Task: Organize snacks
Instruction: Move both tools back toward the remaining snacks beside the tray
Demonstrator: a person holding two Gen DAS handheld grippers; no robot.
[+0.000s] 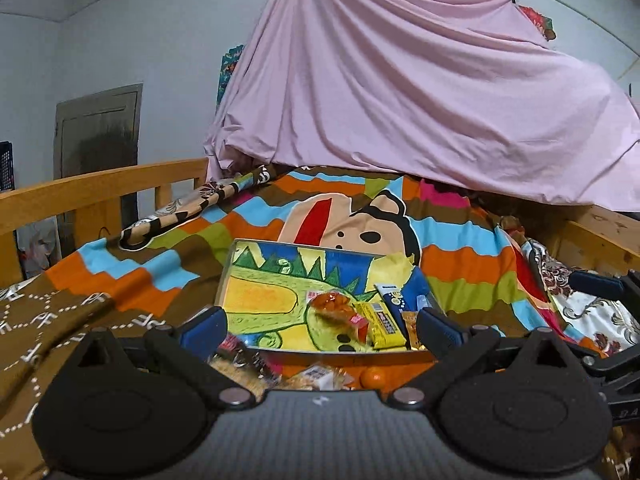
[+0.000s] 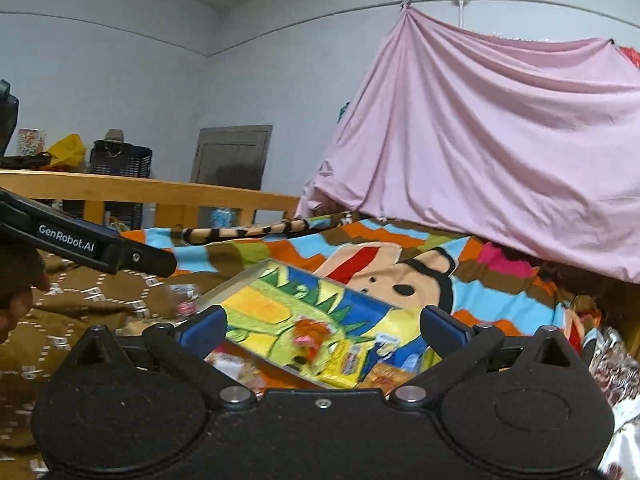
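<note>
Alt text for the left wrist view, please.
The left gripper hangs with open, empty jaws over a dinosaur-print tray holding several snack packets on a colourful striped blanket; a pink sheet drapes behind.

— What hung behind the bed?
— A pink sheet [image 1: 400, 92] draped from a line, over a striped cartoon blanket [image 1: 460, 276].
— And off to the side?
— A wooden bed rail [image 2: 180, 194], a dark door [image 2: 232, 156] in the pale wall, a black crate [image 2: 120, 160] beside a yellow bag [image 2: 66, 150].

Bed [image 1: 100, 188]: striped blanket [image 1: 460, 276], dinosaur tray [image 1: 256, 300], loose snacks [image 1: 316, 376].
</note>
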